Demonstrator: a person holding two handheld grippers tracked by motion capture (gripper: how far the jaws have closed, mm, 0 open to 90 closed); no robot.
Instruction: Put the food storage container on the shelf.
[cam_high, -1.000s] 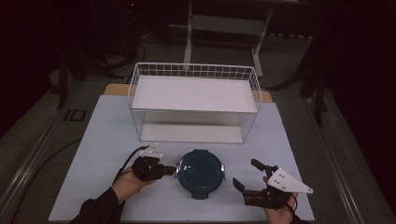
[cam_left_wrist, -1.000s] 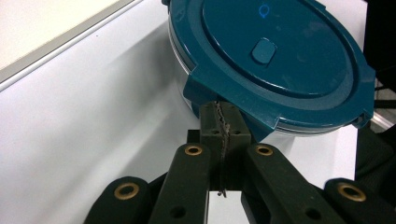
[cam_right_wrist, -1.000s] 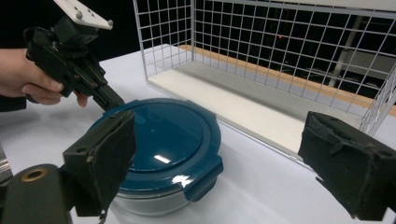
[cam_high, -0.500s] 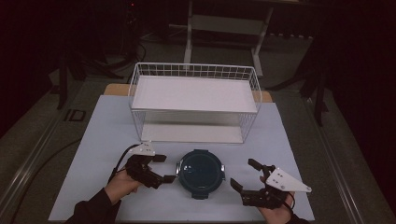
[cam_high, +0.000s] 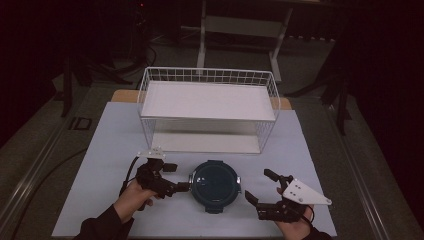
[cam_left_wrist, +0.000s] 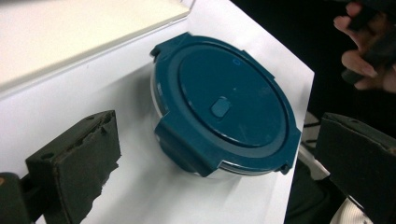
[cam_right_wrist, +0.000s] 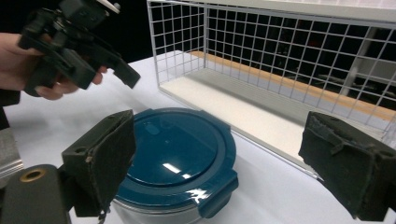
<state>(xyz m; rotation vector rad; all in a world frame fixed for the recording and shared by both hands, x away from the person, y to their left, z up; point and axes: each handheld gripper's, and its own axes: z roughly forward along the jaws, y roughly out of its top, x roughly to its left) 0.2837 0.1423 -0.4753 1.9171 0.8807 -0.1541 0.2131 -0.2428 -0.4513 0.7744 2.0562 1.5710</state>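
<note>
High view: white table (cam_high: 100, 165), dark room, wire rack (cam_high: 207, 107).

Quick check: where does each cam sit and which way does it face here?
High view: above the person's side, looking forward and down on the table; both hands, left gripper, right gripper.
Left gripper view: between open jaws toward the container.
Right gripper view: between open jaws toward container and wire rack.
Shared: container.

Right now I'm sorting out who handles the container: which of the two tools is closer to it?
The left tool: its tips nearly reach the blue-lidded container; the right tool stands farther off.
</note>
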